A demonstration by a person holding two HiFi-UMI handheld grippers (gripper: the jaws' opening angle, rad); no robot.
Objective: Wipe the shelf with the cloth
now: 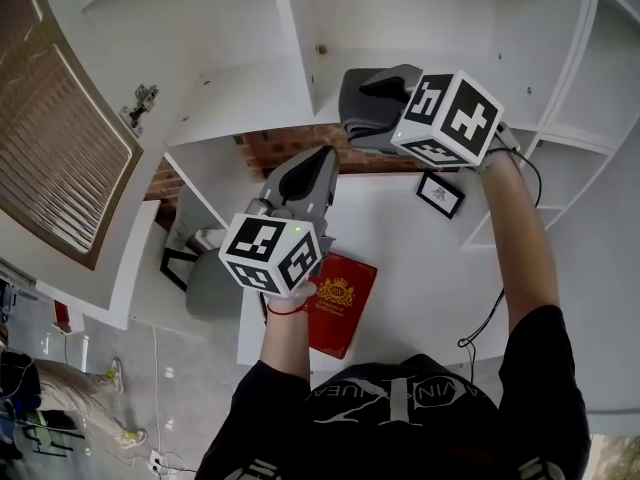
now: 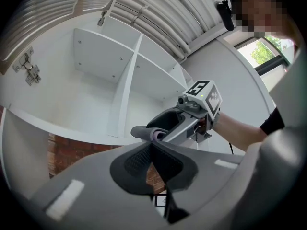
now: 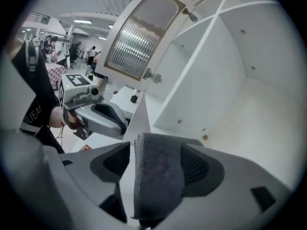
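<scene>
Hovering at the front of a white shelf unit (image 1: pixel 250 93), the right gripper (image 1: pixel 372 96) that I am steering has its jaws spread wide, and the dark grey cloth (image 3: pixel 158 176) hangs folded between them. In the right gripper view the cloth leans against the pad at that view's right, while a clear gap shows between it and the other pad, so the fingers are released rather than clamped on it. The front edge of the upright divider (image 3: pixel 144 114) runs just beside the cloth, and the open compartment to its right lies beyond the jaws. My left gripper (image 1: pixel 318 160) sits lower and nearer to me, level with the shelf board's front edge, its jaws closed together with nothing between them; its own view looks across at the right gripper and the rolled end of the cloth. Below both, the head view shows a white table (image 1: pixel 420 268) carrying a red book (image 1: pixel 340 303) and a small framed picture (image 1: pixel 440 193), with a strip of brick wall (image 1: pixel 290 148) behind. A ribbed cupboard door (image 1: pixel 50 138) stands open at the left, its hinge (image 1: pixel 140 103) showing.
</scene>
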